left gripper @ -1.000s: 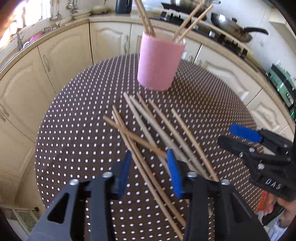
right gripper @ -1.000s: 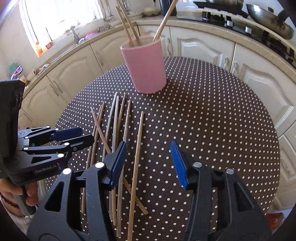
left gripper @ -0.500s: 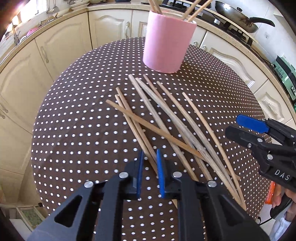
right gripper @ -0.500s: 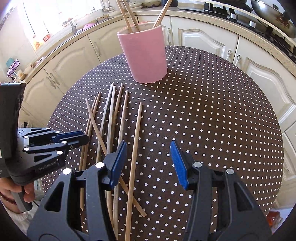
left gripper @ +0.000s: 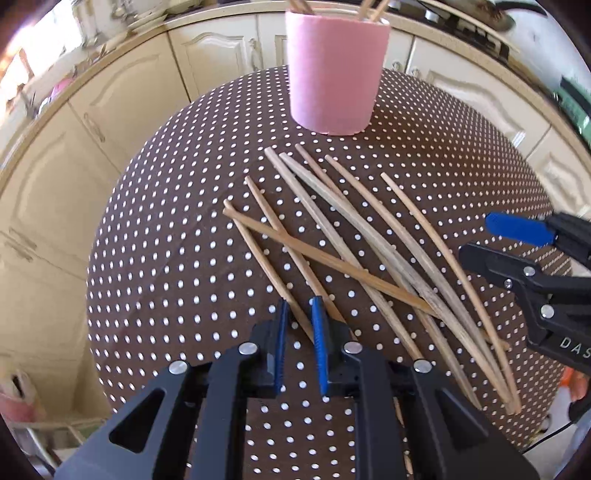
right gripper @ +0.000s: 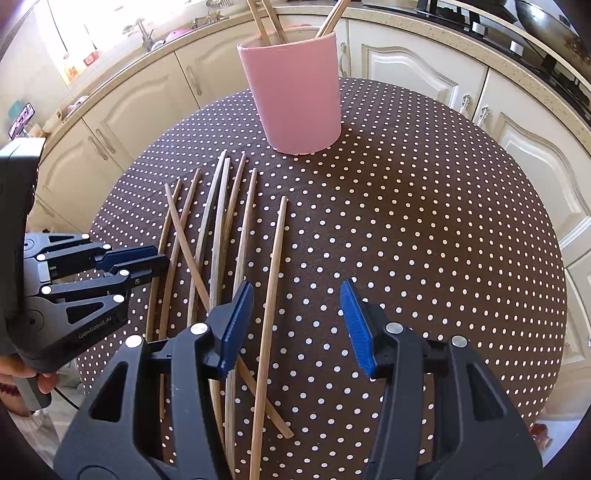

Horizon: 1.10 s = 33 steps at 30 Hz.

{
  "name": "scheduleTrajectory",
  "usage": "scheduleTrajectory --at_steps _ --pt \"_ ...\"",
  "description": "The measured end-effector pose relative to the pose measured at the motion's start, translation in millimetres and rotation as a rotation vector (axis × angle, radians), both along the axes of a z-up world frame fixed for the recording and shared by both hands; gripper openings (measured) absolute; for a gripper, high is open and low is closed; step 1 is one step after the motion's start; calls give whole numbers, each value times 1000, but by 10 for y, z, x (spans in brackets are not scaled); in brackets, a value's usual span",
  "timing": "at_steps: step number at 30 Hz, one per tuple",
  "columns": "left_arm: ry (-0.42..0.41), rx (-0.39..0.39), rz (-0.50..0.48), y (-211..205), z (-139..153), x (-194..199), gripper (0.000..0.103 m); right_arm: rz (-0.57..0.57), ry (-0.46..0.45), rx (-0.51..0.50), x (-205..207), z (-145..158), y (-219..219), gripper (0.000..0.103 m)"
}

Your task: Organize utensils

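Left gripper [left gripper: 301, 319] nearly closed and low, right gripper [right gripper: 295, 310] wide apart.

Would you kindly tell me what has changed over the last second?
The left gripper has narrowed from wide open to nearly shut around a chopstick lying on the table. The right gripper stays open, and the pink cup and the other chopsticks have not moved.

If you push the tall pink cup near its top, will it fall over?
Probably. The pink cup stands tall on a narrower base, and the chopsticks inside lean outward above its rim, likely making it top-heavy. Its matte wall looks grippy rather than slippery.
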<state>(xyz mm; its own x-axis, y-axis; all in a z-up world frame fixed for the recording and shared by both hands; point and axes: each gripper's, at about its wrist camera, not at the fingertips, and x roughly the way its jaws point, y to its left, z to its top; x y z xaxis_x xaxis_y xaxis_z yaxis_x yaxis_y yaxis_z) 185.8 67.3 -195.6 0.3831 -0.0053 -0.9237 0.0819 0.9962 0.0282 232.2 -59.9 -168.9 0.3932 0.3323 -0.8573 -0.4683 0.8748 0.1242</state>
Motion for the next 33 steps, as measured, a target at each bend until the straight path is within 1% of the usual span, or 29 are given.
scheduleTrajectory --at_steps 5,7,10,11,12,13,16,17,18,20,22,24,28,30,33 --pt "-4 -2 -61 -17 13 62 11 14 28 -31 68 -58 27 49" --pt "1 -13 -69 -7 21 86 10 24 42 -48 99 -98 52 49" --pt "6 -3 -88 5 14 92 9 41 58 -78 111 -155 95 49" --pt "10 -3 -91 20 13 91 9 49 62 -94 120 -163 132 45" --pt "13 -3 -92 30 10 99 8 58 70 -108 131 -178 165 36" --pt "14 2 -92 76 9 88 8 64 81 -124 143 -196 200 32" --pt "17 -10 -86 172 -1 70 8 82 69 -186 131 -212 313 28" --pt "15 -9 -81 176 5 73 7 89 70 -195 126 -212 354 22" --pt "11 -5 -78 182 24 68 7 95 76 -194 124 -210 392 11" --pt "6 1 -58 232 19 32 6 98 84 -192 139 -211 418 6" --pt "1 17 -32 291 28 -23 5 96 93 -178 147 -207 414 6" --pt "-1 10 -7 394 42 -51 5 92 87 -165 151 -188 376 6" --pt "-11 12 38 599 75 -119 5 77 76 -128 149 -122 231 6" --pt "-11 2 43 665 102 -160 5 75 68 -109 123 -82 152 6" --pt "-19 25 78 786 162 -241 5 69 44 -69 101 18 -31 6"
